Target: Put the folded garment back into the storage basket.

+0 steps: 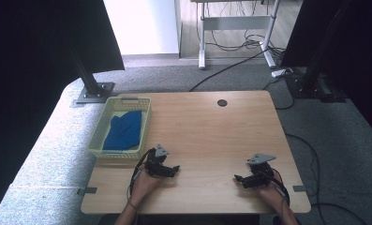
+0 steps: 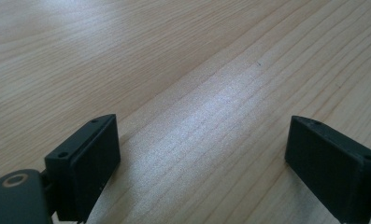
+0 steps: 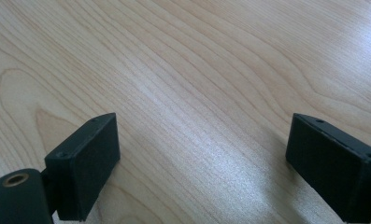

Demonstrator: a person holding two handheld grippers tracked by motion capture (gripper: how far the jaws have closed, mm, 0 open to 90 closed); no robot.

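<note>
High view: we have the left gripper (image 1: 173, 169) and right gripper (image 1: 239, 179) low over the worktop (image 1: 207, 136), fingers spread, pinching nothing. Blue cloth (image 1: 123, 130) sits in the basket (image 1: 99, 132) at 10 o'clock. Risk, we judge: light basket slides when tugged.

Smooth pale wood table (image 1: 207, 136); woven plastic basket (image 1: 99, 136); blue cloth (image 1: 124, 130).

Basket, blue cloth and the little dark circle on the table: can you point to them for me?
Basket (image 1: 97, 136): high view, its pale yellow left wall.
Blue cloth (image 1: 124, 131): high view, middle of the fabric lying inside the basket.
Dark circle (image 1: 222, 102): high view, its centre, near the table's far edge.
</note>
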